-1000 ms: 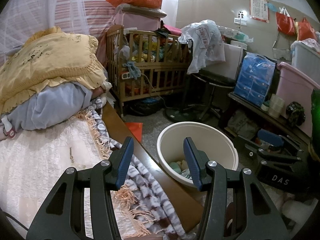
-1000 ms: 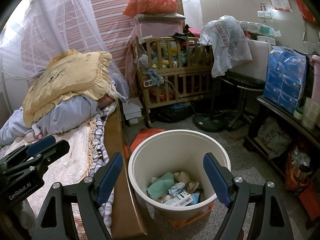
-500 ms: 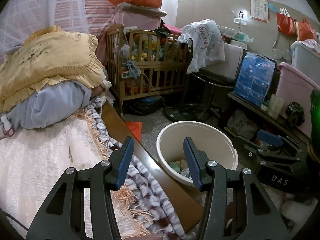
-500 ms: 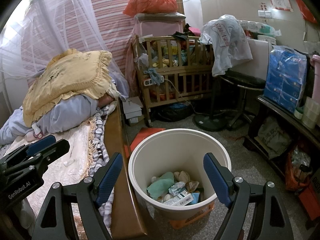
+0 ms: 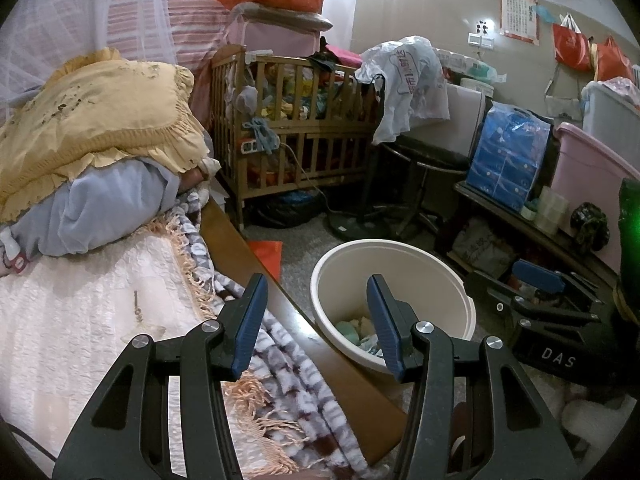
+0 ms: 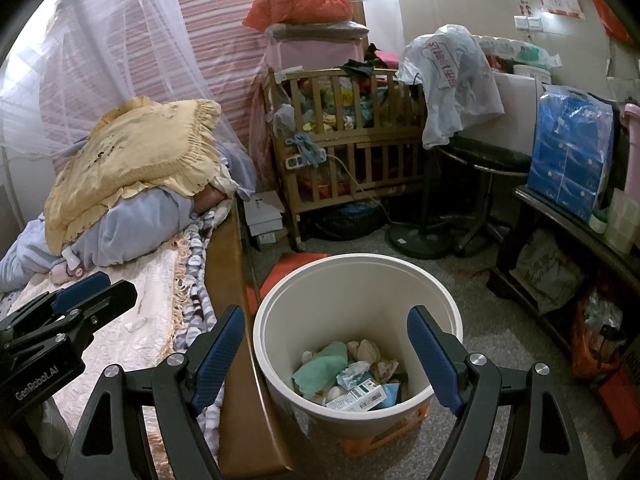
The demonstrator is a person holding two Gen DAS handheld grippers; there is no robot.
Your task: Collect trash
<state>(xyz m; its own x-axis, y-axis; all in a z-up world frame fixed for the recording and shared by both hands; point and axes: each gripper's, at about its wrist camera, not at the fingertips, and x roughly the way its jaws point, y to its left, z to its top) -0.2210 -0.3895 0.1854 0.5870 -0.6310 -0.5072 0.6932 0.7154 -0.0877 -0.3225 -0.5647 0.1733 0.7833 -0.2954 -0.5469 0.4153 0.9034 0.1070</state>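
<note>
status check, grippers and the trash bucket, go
Left gripper open, empty, over the wooden bed edge. Right gripper open, empty, above the round cream plastic bucket. Crumpled paper and wrapper trash in bucket bottom. Nothing blocking the bucket mouth.

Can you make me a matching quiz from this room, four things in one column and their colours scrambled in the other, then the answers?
Things:
1. trash bucket
2. pillow
3. bag on top of the pink box
4. tissue pack on the shelf

Colours:
A. blue
B. cream white
C. orange-red
D. yellow

Pairs: 1-B, 2-D, 3-C, 4-A
</note>
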